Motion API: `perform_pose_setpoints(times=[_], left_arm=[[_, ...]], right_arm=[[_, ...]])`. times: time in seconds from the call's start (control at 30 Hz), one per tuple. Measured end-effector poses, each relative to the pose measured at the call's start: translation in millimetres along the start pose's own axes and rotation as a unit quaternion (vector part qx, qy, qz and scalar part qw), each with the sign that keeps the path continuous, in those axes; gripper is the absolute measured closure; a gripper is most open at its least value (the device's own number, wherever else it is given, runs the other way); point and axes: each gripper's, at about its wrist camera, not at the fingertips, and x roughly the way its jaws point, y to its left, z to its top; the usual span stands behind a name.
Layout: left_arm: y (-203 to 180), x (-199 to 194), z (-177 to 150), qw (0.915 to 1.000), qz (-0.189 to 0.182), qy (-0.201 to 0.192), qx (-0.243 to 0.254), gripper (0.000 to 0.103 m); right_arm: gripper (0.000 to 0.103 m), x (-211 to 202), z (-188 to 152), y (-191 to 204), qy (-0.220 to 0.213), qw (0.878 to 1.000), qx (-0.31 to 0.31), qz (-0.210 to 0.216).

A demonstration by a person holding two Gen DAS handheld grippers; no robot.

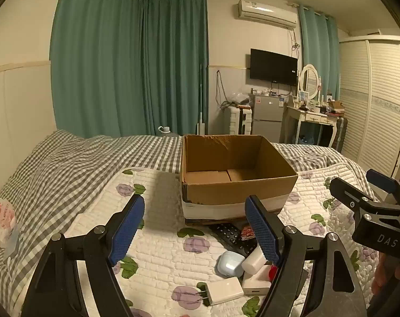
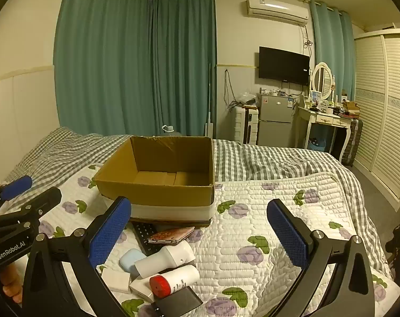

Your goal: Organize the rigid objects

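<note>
Left wrist view showed the left gripper (image 1: 197,227) with its blue-padded fingers spread wide and nothing between them, hovering over a quilted floral bedspread (image 1: 157,259). An open cardboard box (image 1: 237,192) sat on the bed ahead, upright, with only its bare bottom flaps visible inside. Just in front of the box lay a cluster of small items: a black remote (image 1: 230,236) with one end at the box's base, a pale blue earbud case (image 1: 229,262), a white plug adapter (image 1: 223,290) with its prongs pointing left, and other white pieces touching one another, partly hidden behind the right finger.

From the right wrist view, the right gripper (image 2: 198,231) was likewise spread wide and empty. Below it lay a white bottle with a red cap (image 2: 174,281) on its side, a larger white bottle (image 2: 165,260) beside it, a patterned flat case (image 2: 172,235) resting on the remote, and a dark flat object (image 2: 178,303), possibly a card holder.
</note>
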Motion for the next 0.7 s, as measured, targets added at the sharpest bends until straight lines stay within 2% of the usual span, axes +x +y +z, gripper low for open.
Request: perform_pose_setpoints(times=[0.53, 0.7], left_arm=[[-6.3, -0.3, -0.9, 1.0000, 0.002, 0.003, 0.002, 0.022], [3.0, 4.3, -2.1, 1.0000, 0.001, 0.008, -0.005, 0.022]], right_arm=[[0.000, -0.4, -2.2, 2.2, 0.001, 1.000, -0.002, 0.003], [0.000, -1.0, -4.6, 3.4, 0.003, 1.000, -0.003, 0.005]])
